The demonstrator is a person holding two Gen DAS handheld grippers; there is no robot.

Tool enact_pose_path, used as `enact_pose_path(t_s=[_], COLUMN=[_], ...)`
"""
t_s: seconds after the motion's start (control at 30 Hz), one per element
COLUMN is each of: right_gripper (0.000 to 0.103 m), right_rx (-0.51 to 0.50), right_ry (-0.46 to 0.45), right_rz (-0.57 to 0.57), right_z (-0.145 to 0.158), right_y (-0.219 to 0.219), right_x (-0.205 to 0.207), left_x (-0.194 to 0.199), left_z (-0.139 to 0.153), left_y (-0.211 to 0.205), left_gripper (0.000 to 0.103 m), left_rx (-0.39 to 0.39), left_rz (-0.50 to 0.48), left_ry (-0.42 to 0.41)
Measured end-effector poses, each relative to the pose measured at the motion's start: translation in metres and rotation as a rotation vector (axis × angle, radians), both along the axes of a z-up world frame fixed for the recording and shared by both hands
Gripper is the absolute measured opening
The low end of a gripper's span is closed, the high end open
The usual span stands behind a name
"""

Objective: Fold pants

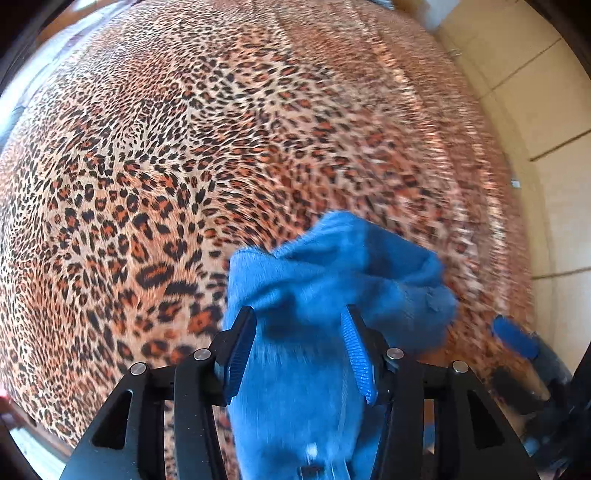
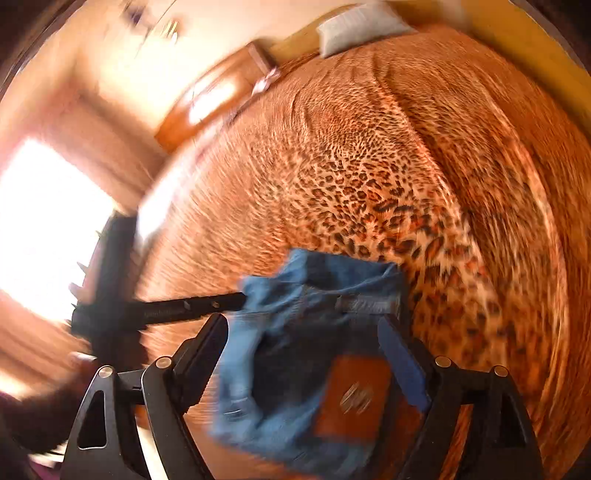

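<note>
The blue jeans (image 1: 332,280) hang bunched between the left gripper (image 1: 299,354), pinched there; their waistband sits inside the spread right gripper (image 2: 306,362), above the leopard-print bed (image 1: 184,147). Soft, fairly heavy denim: best gripped at the waistband.

It was a bedroom in a home: a bed under a leopard-print cover (image 1: 221,147), a white pillow (image 2: 360,27) by the wooden headboard (image 2: 218,96), and a tiled floor (image 1: 535,92) alongside.
</note>
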State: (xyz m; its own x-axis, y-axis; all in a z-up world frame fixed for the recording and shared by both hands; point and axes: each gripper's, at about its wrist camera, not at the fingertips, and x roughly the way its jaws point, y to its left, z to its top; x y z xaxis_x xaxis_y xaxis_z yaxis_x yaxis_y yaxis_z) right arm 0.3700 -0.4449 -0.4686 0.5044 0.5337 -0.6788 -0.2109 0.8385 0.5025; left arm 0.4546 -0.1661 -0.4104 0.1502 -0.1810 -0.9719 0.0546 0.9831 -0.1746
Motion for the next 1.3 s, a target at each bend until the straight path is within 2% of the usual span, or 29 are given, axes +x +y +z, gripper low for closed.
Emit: enact_pose_path(t_s=[0.03, 0.07, 0.1, 0.13, 0.17, 0.2, 0.3, 0.33, 0.43, 0.53, 0.6, 0.7, 0.77, 0.87, 0.93, 0.97, 1.0, 1.03, 1.13, 1.2, 1.23, 1.3], right_gripper=[0.069, 0.053, 0.05, 0.051, 0.051, 0.053, 0.053, 0.053, 0.063, 0.065, 0.066, 0.068, 0.069, 0.069, 0.069, 0.073, 0.08, 0.083, 0.085, 0.085, 0.085, 0.085], right_rx=[-0.028, -0.056, -0.084, -0.105, -0.099, -0.072, -0.021, -0.018, -0.016, -0.05, -0.054, -0.162, -0.165, -0.123, -0.043, -0.003, 0.056, 0.089, 0.179, 0.211, 0.226, 0.274], right_ry=[0.021, 0.065, 0.128, 0.177, 0.182, 0.155, 0.191, 0.187, 0.138, 0.118, 0.131, 0.231, 0.207, 0.233, 0.218, 0.208, 0.194, 0.188, 0.219, 0.241, 0.258, 0.294], right_rz=[0.022, 0.031, 0.036, 0.035, 0.028, 0.013, -0.002, -0.005, 0.02, 0.075, 0.106, 0.144, 0.141, 0.122, 0.07, 0.035, -0.031, -0.075, -0.156, -0.153, -0.144, -0.12], right_z=[-0.013, -0.033, -0.055, -0.072, -0.08, -0.075, -0.063, -0.054, -0.032, -0.028, -0.043, -0.083, -0.082, -0.071, -0.054, -0.047, -0.041, -0.035, -0.047, -0.061, -0.07, -0.086], right_y=[0.008, 0.018, 0.023, 0.027, 0.026, 0.024, 0.015, 0.012, 0.009, 0.022, 0.031, 0.047, 0.049, 0.039, 0.022, 0.012, -0.006, -0.019, -0.044, -0.045, -0.043, -0.034], right_x=[0.011, 0.022, 0.026, 0.03, 0.03, 0.028, 0.025, 0.019, -0.01, -0.042, -0.055, -0.067, -0.071, -0.065, -0.058, -0.054, -0.048, -0.051, -0.032, -0.021, -0.014, -0.005], left_x=[0.003, 0.004, 0.005, 0.004, 0.004, 0.002, -0.001, -0.002, -0.006, -0.006, -0.006, -0.008, -0.008, -0.008, -0.01, -0.013, -0.015, -0.018, -0.026, -0.03, -0.03, -0.032], left_z=[-0.007, -0.014, -0.015, -0.016, -0.018, -0.015, -0.012, -0.011, -0.008, -0.006, -0.006, -0.004, -0.003, -0.001, 0.005, 0.008, 0.008, 0.006, -0.015, -0.033, -0.039, -0.055], left_y=[-0.002, -0.005, -0.008, -0.013, -0.017, -0.02, -0.02, -0.018, -0.014, -0.013, -0.013, -0.01, -0.009, -0.007, 0.004, 0.013, 0.024, 0.036, 0.064, 0.071, 0.072, 0.07], left_gripper=[0.047, 0.047, 0.046, 0.046, 0.045, 0.043, 0.041, 0.039, 0.039, 0.039, 0.039, 0.039, 0.039, 0.039, 0.039, 0.041, 0.046, 0.053, 0.058, 0.059, 0.062, 0.071], left_rx=[0.016, 0.025, 0.03, 0.049, 0.06, 0.065, 0.04, 0.025, -0.003, 0.02, 0.022, 0.027, 0.032, 0.041, 0.002, -0.022, -0.049, -0.087, -0.22, -0.243, -0.251, -0.326], left_rz=[0.011, 0.018, 0.012, 0.003, -0.001, -0.012, -0.014, -0.004, 0.011, -0.011, -0.014, -0.009, -0.011, -0.016, -0.004, 0.013, 0.036, 0.067, 0.148, 0.169, 0.173, 0.186], left_ry=[-0.005, -0.013, -0.024, -0.038, -0.045, -0.05, -0.038, -0.026, -0.019, -0.026, -0.024, -0.021, -0.025, -0.018, -0.006, -0.006, 0.003, 0.028, 0.138, 0.193, 0.213, 0.276])
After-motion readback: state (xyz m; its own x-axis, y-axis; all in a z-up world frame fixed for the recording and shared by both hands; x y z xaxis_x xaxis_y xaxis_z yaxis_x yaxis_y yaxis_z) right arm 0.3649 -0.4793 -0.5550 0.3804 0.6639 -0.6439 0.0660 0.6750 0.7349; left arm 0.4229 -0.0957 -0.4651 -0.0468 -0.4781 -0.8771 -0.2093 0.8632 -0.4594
